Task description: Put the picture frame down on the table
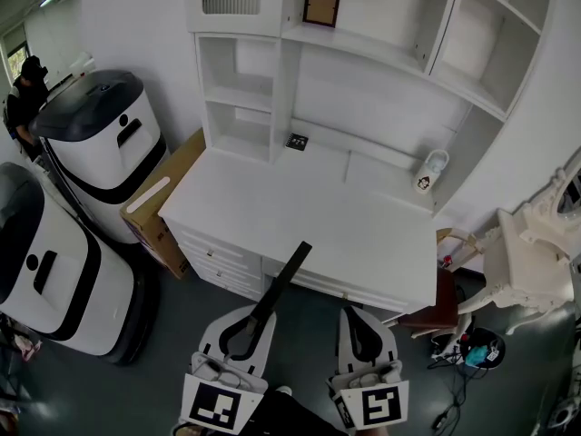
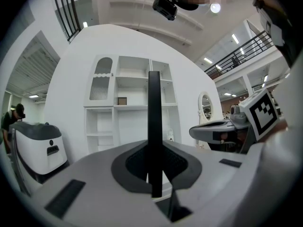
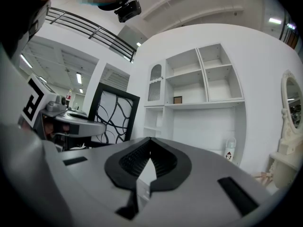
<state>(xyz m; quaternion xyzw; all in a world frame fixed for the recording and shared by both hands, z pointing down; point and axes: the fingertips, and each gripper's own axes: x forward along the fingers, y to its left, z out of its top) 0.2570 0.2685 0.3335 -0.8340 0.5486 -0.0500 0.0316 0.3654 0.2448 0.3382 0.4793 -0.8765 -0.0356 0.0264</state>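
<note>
While edge-on in the left tool (image 1: 257, 320), one black picture frame (image 1: 293, 265).

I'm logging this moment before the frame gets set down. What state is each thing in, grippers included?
Frame: held upright, not yet on the desk.
Left gripper: shut on the frame.
Right gripper: shut, empty.
Bottle: upright on the desk.
Small frame: upright on a shelf.
Drawers: closed.
Box: on edge beside the desk.
</note>
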